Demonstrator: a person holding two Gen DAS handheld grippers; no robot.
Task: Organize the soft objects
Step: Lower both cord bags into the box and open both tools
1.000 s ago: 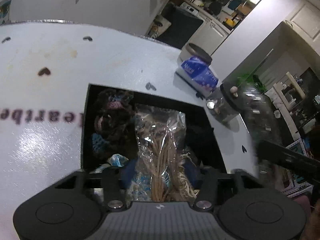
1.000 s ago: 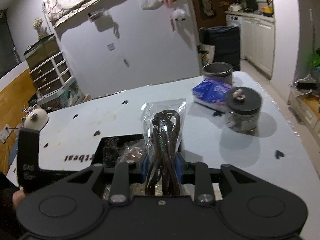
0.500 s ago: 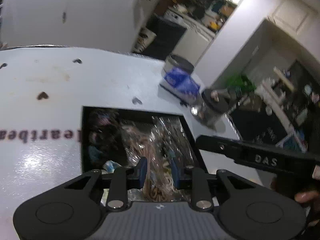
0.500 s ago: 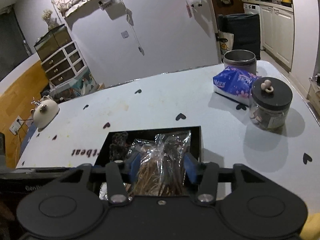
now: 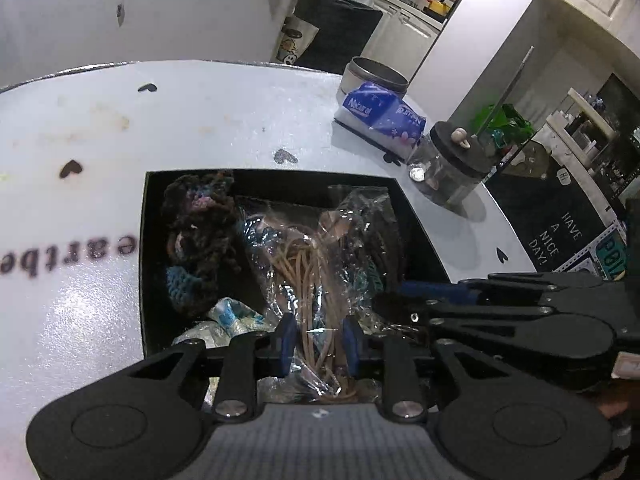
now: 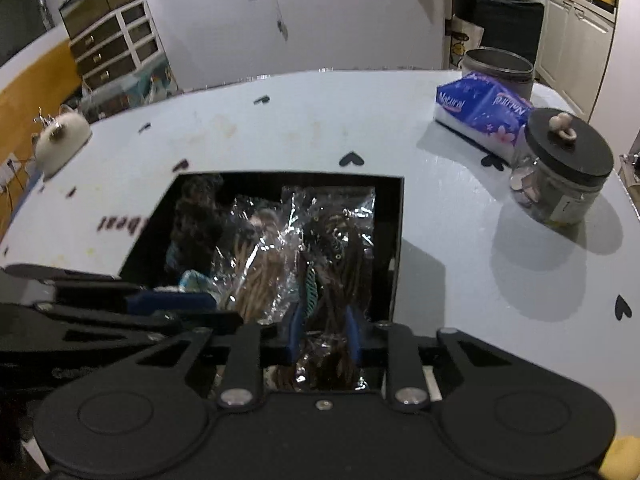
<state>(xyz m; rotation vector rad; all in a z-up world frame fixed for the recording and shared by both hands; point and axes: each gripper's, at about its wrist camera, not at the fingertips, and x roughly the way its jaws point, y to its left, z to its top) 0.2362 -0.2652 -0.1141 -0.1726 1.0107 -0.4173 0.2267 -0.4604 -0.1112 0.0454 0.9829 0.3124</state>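
Left claw (image 5: 316, 338), lower centre of its frame: blue-padded fingers (image 5: 285, 336) clenched on a clear bag of tan cord (image 5: 308, 276). Right claw (image 6: 325, 332), lower centre of its frame: fingers clenched on a clear bag of dark brown cord (image 6: 340, 248). Both bags lie side by side inside the black box (image 5: 416, 220), tan bag to the left, dark bag to the right. A dark crocheted piece (image 5: 196, 236) with blue and pink patches fills the box's left side; a pale blue-and-white cloth (image 5: 232, 314) lies below it.

The box rests on the white counter (image 5: 224, 128), printed with small black hearts and partial inverted lettering reading "eartbe" at the left edge. At upper right stand a blue tissue pack (image 6: 484, 108) marked "Natural", a glass jar (image 6: 560, 184) with a black knobbed lid, and a metal tin (image 6: 500, 66). A black sign (image 5: 560, 236) at the right edge of the left view reads "HAVE A NICE DAY!".
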